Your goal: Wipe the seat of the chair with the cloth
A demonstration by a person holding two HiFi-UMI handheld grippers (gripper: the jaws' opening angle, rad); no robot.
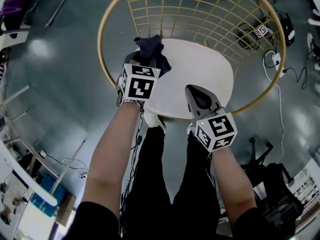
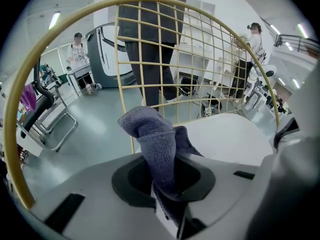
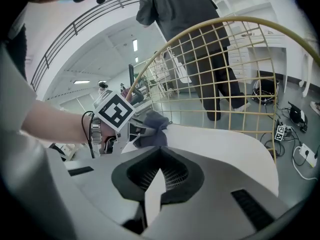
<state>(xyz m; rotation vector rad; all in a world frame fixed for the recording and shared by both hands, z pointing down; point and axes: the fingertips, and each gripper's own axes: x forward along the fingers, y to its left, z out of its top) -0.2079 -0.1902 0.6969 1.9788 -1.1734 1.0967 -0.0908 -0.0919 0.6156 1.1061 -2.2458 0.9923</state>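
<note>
We see a dark navy cloth (image 1: 150, 51) at the left edge of the white seat (image 1: 205, 79); the backrest (image 1: 200, 14) is a pale yellow wire grid, the floor (image 1: 65, 84) glossy grey-green.

No words or numbers can be read. The only printed signs are black-and-white square markers on the left cube (image 1: 141, 82), the right cube (image 1: 217, 130), and a tag (image 1: 260, 32) on the floor (image 1: 75, 59) at 2 o'clock.
</note>
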